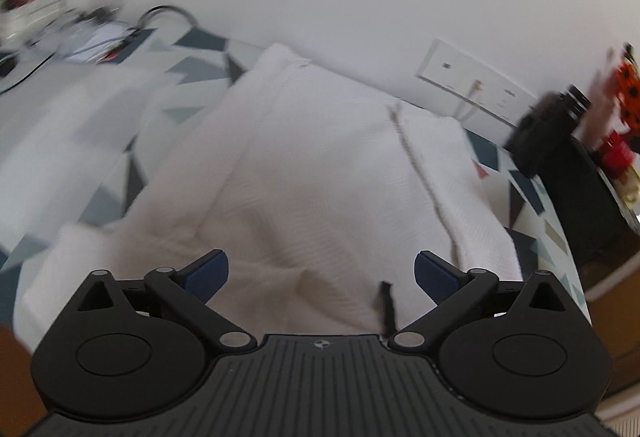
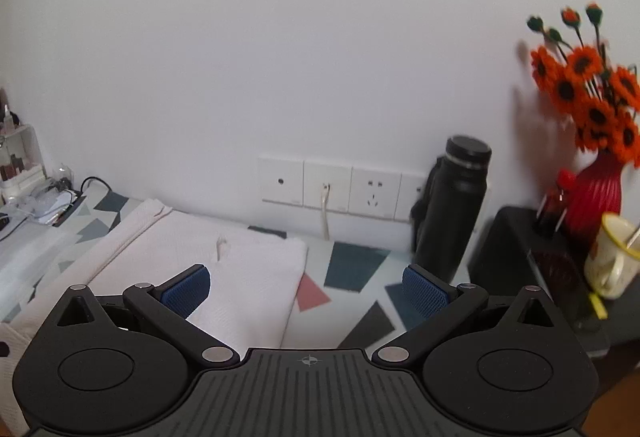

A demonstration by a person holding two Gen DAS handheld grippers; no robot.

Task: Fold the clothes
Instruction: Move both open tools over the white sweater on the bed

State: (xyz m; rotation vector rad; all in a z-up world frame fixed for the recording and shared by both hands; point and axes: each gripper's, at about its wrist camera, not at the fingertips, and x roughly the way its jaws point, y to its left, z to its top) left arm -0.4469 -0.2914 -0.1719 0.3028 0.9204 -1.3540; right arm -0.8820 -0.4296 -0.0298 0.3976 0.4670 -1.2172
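At the far left edge of the table (image 2: 352,301), which wears a cloth of grey, blue and pink triangles, a clear organiser (image 2: 18,161) holds small bottles, too blurred to name. Just beside it lie a black cable (image 2: 94,181) and some loose clutter. The white garment (image 1: 320,173) lies folded flat on the table, running from the near edge toward the back edge by the wall; a thin cord (image 1: 420,165) trails along its right part. The left tool (image 1: 322,275) hovers over the garment's near end, fingers spread wide and grasping nothing. The right tool (image 2: 306,291) is likewise released, one blue pad over the garment's right edge, the other over bare tablecloth. Wall sockets (image 2: 340,189) sit behind the back edge. Near the right back corner stands a capped black bottle (image 2: 454,209). Further right, on a dark stand, a red vase (image 2: 596,197) holds orange flowers (image 2: 588,93), and a cream mug (image 2: 614,257) holds a thin stick-like item.
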